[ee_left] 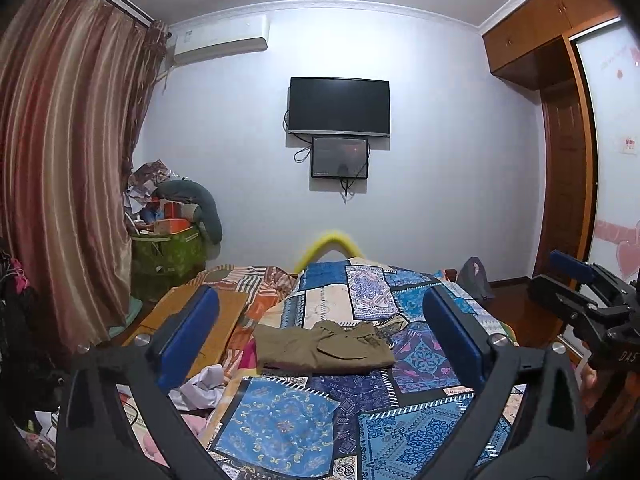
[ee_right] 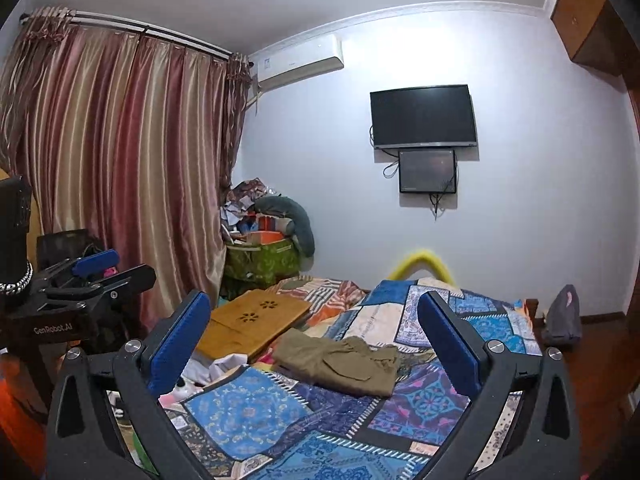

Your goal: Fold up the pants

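The olive-brown pants (ee_left: 320, 346) lie folded into a compact rectangle on the blue patchwork quilt (ee_left: 280, 420) of the bed. My left gripper (ee_left: 320, 296) is open, its blue pads spread wide, and it hangs short of the pants with nothing between its fingers. In the right wrist view the pants (ee_right: 340, 364) lie ahead on the quilt (ee_right: 248, 420), and my right gripper (ee_right: 313, 298) is open and empty too. Each gripper shows at the edge of the other's view: the right gripper (ee_left: 580, 292) at the right, the left gripper (ee_right: 96, 272) at the left.
A wooden lap desk (ee_right: 248, 320) lies on the bed left of the pants, with crumpled white cloth (ee_right: 216, 368) in front of it. A green basket (ee_right: 264, 260) of clutter stands by the striped curtain (ee_right: 120, 160). A grey bag (ee_right: 564, 316) sits at the bed's far right.
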